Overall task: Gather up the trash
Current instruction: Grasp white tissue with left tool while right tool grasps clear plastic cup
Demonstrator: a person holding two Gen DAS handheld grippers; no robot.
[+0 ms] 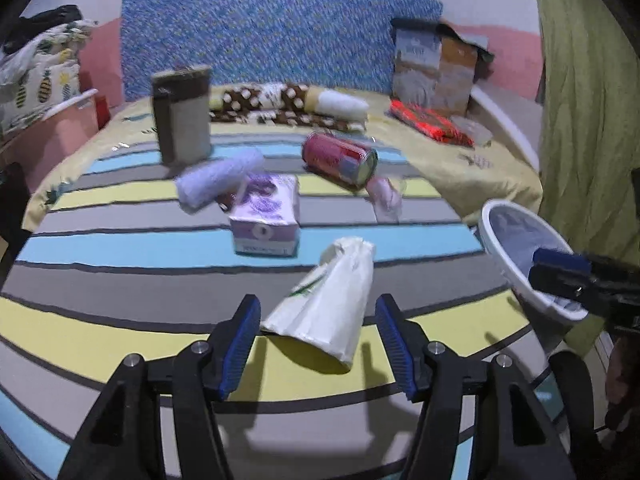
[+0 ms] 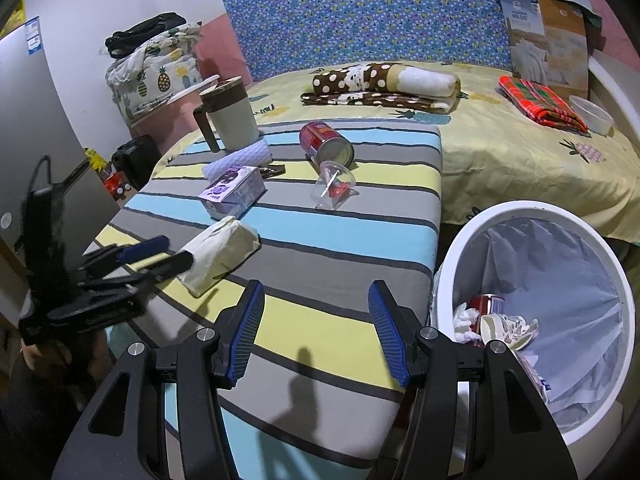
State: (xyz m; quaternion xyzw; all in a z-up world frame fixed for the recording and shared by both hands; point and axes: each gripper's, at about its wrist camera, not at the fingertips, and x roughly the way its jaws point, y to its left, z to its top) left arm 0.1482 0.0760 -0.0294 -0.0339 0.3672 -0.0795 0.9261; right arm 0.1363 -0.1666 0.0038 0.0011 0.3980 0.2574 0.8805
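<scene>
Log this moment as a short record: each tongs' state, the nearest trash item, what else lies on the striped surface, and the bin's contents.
left tongs: open, straddling the crumpled white paper bag, not closed on it
right tongs: open, empty, over the striped surface beside the bin
other items: red can on its side, clear plastic cup tipped over, purple carton, mug upright
bin: white, lined, already holds a can and crumpled trash

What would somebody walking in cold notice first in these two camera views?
Probably the white crumpled carton lying on the striped board, right between the open left gripper's fingers but not yet gripped. Next, the white trash bin beside the board's right edge, already holding a red can and crumpled paper, with the right gripper open and empty near it.
</scene>
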